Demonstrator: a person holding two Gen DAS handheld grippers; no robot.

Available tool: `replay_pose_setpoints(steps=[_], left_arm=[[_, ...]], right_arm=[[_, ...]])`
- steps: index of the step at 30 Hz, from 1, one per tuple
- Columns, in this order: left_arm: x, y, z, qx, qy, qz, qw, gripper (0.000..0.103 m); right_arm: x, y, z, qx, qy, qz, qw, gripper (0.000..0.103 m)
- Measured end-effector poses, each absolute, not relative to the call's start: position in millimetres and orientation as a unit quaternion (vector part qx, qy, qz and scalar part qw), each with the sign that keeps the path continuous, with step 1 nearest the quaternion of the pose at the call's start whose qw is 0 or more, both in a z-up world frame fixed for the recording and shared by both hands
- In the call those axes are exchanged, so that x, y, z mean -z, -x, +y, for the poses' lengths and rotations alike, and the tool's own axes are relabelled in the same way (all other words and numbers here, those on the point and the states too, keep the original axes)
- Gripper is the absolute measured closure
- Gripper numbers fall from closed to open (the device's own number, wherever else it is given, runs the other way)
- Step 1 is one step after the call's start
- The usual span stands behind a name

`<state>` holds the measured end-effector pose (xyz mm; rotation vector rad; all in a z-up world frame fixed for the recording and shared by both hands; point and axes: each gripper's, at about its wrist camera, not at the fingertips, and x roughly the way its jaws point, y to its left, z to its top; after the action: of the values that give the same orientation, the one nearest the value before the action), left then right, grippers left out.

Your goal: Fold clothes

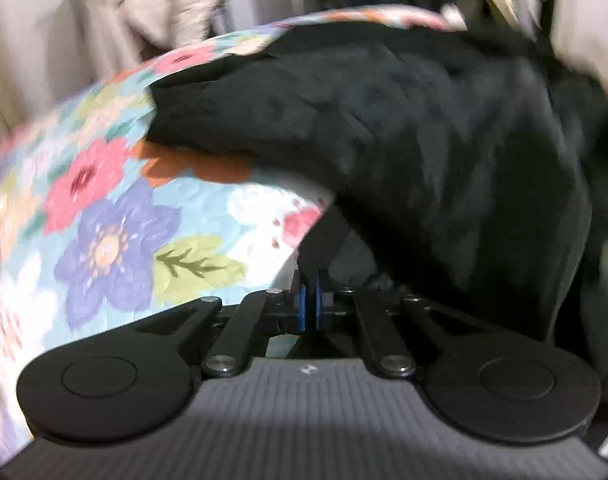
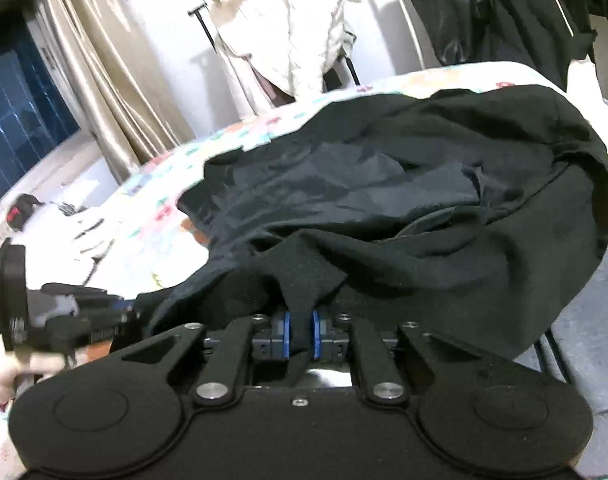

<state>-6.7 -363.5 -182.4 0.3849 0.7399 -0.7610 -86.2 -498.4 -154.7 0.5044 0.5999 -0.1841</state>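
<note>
Two tongs, left gripper (image 1: 311, 304) and right gripper (image 2: 301, 336), each pinched on the black garment (image 2: 403, 208) heaped on the flowered bedspread (image 1: 104, 216). Risk: thin pinches; your uneven pull could slip them.

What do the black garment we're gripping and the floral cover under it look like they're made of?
Black garment: the outer layer looks like matte, slightly fuzzy fleece or brushed knit. A smoother panel with a faint sheen shows inside, possibly a woven lining.

Floral cover: it looks like printed, quilted cotton or a blend, with a puckered, stitched texture and a matte surface. Motion blur leaves this uncertain.
</note>
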Motion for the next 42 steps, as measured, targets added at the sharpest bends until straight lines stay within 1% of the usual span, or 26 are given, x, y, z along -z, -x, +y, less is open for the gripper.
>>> replay_pose_setpoints(steps=[1, 5, 7, 10, 14, 15, 16, 19, 21, 23, 25, 27, 29, 30, 31, 32, 33, 34, 36, 37, 38, 39, 40, 41, 42], left_arm=[[174, 3, -360, 0.353, -0.163, 0.350, 0.852, 0.099], [133, 12, -358, 0.298, -0.202, 0.239, 0.902, 0.099], [103, 12, -345, 0.263, -0.176, 0.196, 0.928, 0.099], [48, 11, -308, 0.193, -0.121, 0.126, 0.966, 0.100], [-9, 36, -249, 0.072, -0.095, 0.009, 0.993, 0.100], [-12, 40, -237, 0.051, -0.096, 0.007, 0.994, 0.100], [-13, 43, -226, 0.032, -0.097, 0.011, 0.995, 0.100], [20, 28, -202, 0.006, -0.097, 0.096, 0.991, 0.100], [58, 11, -191, -0.014, -0.095, 0.165, 0.982, 0.100], [97, -10, -182, -0.020, -0.084, 0.231, 0.969, 0.100], [134, -23, -170, -0.022, -0.050, 0.292, 0.955, 0.100], [157, -30, -168, -0.023, -0.040, 0.317, 0.947, 0.100], [167, -27, -180, -0.018, -0.070, 0.311, 0.948, 0.100], [166, -26, -188, -0.009, -0.093, 0.300, 0.949, 0.099], [163, -26, -195, 0.000, -0.111, 0.290, 0.951, 0.099], [157, -28, -198, 0.014, -0.105, 0.289, 0.951, 0.099], [150, -30, -201, 0.027, -0.100, 0.288, 0.952, 0.098], [143, -33, -203, 0.040, -0.093, 0.288, 0.952, 0.098], [134, -38, -207, 0.055, -0.083, 0.285, 0.953, 0.098], [131, -39, -210, 0.058, -0.088, 0.278, 0.955, 0.095], [128, -36, -214, 0.055, -0.107, 0.264, 0.957, 0.095], [127, -31, -218, 0.051, -0.129, 0.251, 0.958, 0.093], [125, -24, -223, 0.054, -0.152, 0.236, 0.958, 0.086], [124, -17, -228, 0.058, -0.175, 0.220, 0.958, 0.081], [123, -10, -233, 0.062, -0.196, 0.204, 0.957, 0.070]], right_arm=[[151, 91, -499, 0.088, -0.246, 0.289, 0.921, 0.091], [151, 103, -508, 0.105, -0.247, 0.286, 0.920, 0.093], [149, 110, -514, 0.105, -0.256, 0.273, 0.921, 0.094], [143, 128, -521, 0.111, -0.271, 0.239, 0.926, 0.094], [138, 138, -524, 0.107, -0.285, 0.223, 0.926, 0.094], [136, 139, -522, 0.104, -0.283, 0.220, 0.928, 0.094], [133, 139, -522, 0.100, -0.280, 0.215, 0.930, 0.094], [130, 139, -524, 0.089, -0.282, 0.214, 0.931, 0.094], [130, 138, -522, 0.094, -0.274, 0.223, 0.931, 0.094], [128, 139, -521, 0.114, -0.254, 0.234, 0.931, 0.092], [127, 144, -525, 0.137, -0.247, 0.241, 0.928, 0.089], [126, 150, -528, 0.161, -0.238, 0.250, 0.925, 0.087], [126, 156, -532, 0.185, -0.228, 0.258, 0.920, 0.070], [125, 159, -533, 0.197, -0.223, 0.263, 0.918, 0.054], [130, 158, -534, 0.198, -0.240, 0.274, 0.910, 0.049], [135, 154, -534, 0.181, -0.265, 0.279, 0.905, 0.048], [141, 149, -533, 0.145, -0.293, 0.286, 0.901, 0.042], [147, 143, -532, 0.109, -0.321, 0.293, 0.894, 0.033], [166, 123, -523, 0.051, -0.362, 0.335, 0.868, 0.024], [176, 113, -519, 0.023, -0.381, 0.355, 0.853, 0.024], [188, 102, -515, 0.031, -0.386, 0.384, 0.838, 0.024], [200, 91, -510, 0.039, -0.390, 0.413, 0.822, 0.025], [212, 80, -506, 0.047, -0.394, 0.441, 0.805, 0.033], [214, 74, -504, 0.050, -0.387, 0.445, 0.806, 0.040], [210, 68, -502, 0.046, -0.373, 0.437, 0.817, 0.058]])
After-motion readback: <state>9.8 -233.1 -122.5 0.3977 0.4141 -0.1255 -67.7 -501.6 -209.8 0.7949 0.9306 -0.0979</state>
